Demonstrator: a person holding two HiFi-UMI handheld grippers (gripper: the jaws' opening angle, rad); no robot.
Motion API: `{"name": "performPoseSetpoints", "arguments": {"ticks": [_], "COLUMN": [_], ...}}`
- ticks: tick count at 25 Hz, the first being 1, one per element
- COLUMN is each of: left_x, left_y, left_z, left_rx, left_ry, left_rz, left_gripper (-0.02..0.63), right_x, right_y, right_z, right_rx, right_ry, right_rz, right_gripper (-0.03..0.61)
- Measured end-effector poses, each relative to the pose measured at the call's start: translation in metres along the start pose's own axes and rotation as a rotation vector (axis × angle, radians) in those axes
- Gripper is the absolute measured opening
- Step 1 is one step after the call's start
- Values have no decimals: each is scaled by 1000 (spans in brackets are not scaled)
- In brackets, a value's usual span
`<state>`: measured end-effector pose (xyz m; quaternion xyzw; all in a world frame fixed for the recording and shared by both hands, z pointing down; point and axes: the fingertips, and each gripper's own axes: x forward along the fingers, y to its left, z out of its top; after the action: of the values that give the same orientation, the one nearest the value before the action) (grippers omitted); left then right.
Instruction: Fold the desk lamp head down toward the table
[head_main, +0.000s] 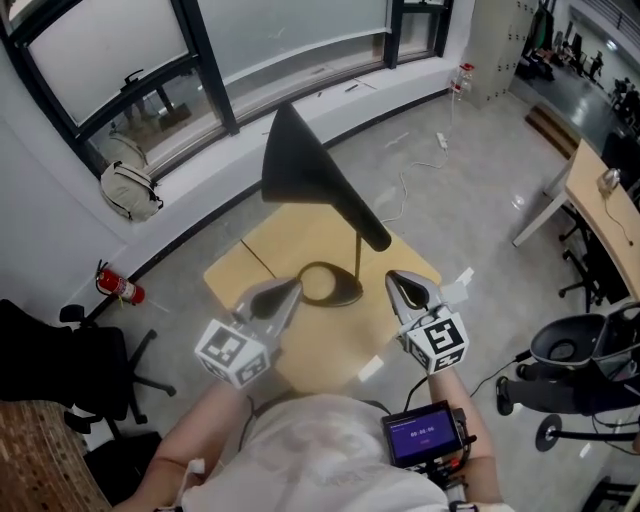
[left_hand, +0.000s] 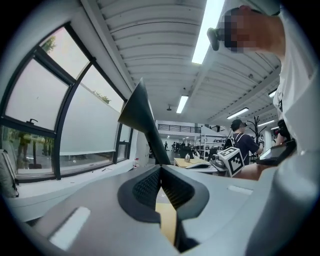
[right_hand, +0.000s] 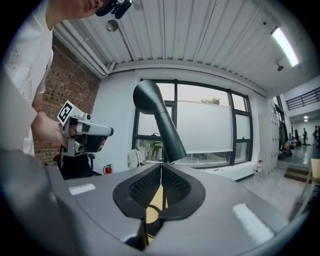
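Note:
A black desk lamp stands on a small light wooden table (head_main: 232, 268). Its cone head (head_main: 300, 165) is raised high and slopes down a stem to a ring base (head_main: 328, 284). My left gripper (head_main: 293, 286) is shut and empty, just left of the base and below the head. Shut and empty too, my right gripper (head_main: 393, 278) is just right of the stem. In the left gripper view the cone head (left_hand: 137, 107) rises beyond the shut left gripper (left_hand: 160, 168). In the right gripper view the lamp's stem (right_hand: 167, 130) stands past the shut right gripper (right_hand: 161, 165). Neither gripper touches the lamp.
A backpack (head_main: 128, 185) lies on the window ledge and a fire extinguisher (head_main: 118, 287) stands by the wall. A black office chair (head_main: 85, 365) is at the left. A desk (head_main: 605, 205) and a chair (head_main: 580, 345) are at the right. A cable (head_main: 405, 190) runs over the floor.

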<state>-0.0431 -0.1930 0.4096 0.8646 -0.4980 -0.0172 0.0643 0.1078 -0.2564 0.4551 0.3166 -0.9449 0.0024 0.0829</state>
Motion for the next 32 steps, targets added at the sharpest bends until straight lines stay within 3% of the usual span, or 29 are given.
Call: {"name": "performPoseSetpoints", "arguments": {"ticks": [12, 21, 28, 32], "left_x": [-5, -12, 12, 29], "left_y": [4, 17, 16, 25], "left_z": [113, 184, 214, 228], "left_rx": [175, 368, 460, 449], "left_ry": [-84, -111, -53, -59], "left_rz": [88, 151, 140, 127], "left_gripper": [2, 43, 96, 129], "right_x": [27, 60, 73, 81], "right_y": [-18, -21, -21, -13], "right_z": [48, 44, 27, 22], "right_rx": [-99, -183, -246, -296], "right_ry": [-68, 19, 105, 124], "right_rz": [97, 99, 113, 119], "right_gripper": [66, 206, 242, 268]}}
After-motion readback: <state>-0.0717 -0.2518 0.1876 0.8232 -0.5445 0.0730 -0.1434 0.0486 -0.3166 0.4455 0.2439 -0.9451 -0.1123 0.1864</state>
